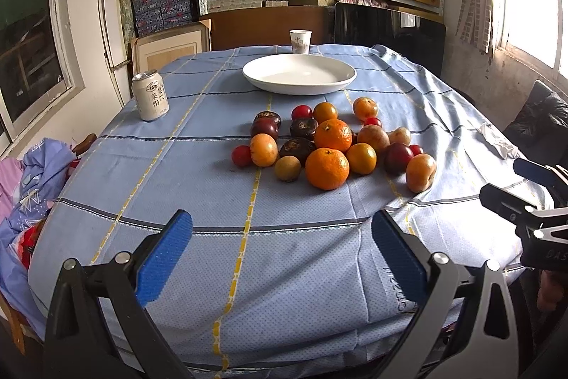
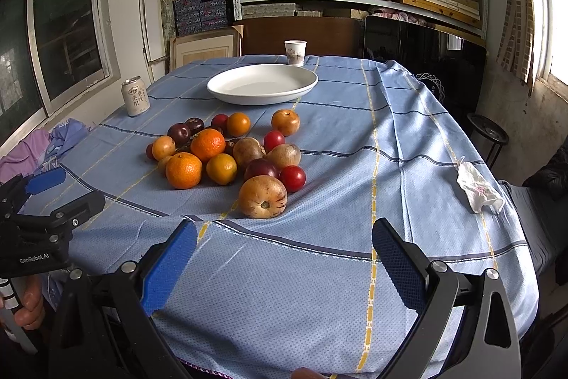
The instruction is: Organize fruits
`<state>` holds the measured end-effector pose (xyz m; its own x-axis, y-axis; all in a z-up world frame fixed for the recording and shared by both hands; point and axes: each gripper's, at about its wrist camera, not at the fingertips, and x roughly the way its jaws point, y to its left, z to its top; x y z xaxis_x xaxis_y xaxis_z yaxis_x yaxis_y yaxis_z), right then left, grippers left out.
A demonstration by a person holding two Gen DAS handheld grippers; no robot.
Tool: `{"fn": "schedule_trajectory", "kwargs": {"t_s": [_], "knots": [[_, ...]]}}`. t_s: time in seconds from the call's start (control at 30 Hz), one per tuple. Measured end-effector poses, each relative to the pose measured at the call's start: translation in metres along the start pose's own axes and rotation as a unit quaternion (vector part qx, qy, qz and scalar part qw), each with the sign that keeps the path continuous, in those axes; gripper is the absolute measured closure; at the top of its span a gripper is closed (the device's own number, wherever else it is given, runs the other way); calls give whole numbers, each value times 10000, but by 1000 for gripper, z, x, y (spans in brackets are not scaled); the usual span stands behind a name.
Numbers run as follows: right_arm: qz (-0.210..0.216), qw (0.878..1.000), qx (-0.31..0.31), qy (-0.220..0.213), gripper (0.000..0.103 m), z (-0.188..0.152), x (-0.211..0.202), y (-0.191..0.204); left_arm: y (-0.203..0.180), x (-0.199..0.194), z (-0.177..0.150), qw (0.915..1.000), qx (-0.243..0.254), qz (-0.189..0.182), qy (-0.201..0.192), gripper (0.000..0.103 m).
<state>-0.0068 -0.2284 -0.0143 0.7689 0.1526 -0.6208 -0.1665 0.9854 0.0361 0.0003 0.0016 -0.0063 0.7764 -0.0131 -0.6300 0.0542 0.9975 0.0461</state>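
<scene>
Both sets of fingers are spread wide with nothing in them, left gripper (image 1: 282,258) and right gripper (image 2: 284,260) hovering over the near edge of the worktop (image 1: 198,272). Straight ahead of the fingers sits the fruit pile (image 1: 326,144), all loose on the cloth. Past that, a white plate (image 1: 299,74), bare. Can (image 1: 150,95) off beyond the left finger, cup (image 1: 300,41) furthest back.

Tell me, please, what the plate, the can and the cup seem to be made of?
Plate: likely glazed ceramic, though melamine is possible; white, smooth, with soft window glare in its well.
Can: metal, probably aluminium; a shiny silver rim and top above a printed cream body.
Cup: apparently paper; matte white, thin rolled rim, printed characters.
</scene>
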Motion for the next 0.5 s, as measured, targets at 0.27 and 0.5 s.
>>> {"fn": "schedule_trajectory", "kwargs": {"t_s": [0.27, 0.5], "knots": [[24, 10000, -7, 29, 3, 4, 1, -3, 1, -1, 0, 10000, 25, 46, -2, 4], [18, 10000, 2, 48, 3, 4, 2, -2, 1, 3, -2, 10000, 18, 73, 53, 4]]}}
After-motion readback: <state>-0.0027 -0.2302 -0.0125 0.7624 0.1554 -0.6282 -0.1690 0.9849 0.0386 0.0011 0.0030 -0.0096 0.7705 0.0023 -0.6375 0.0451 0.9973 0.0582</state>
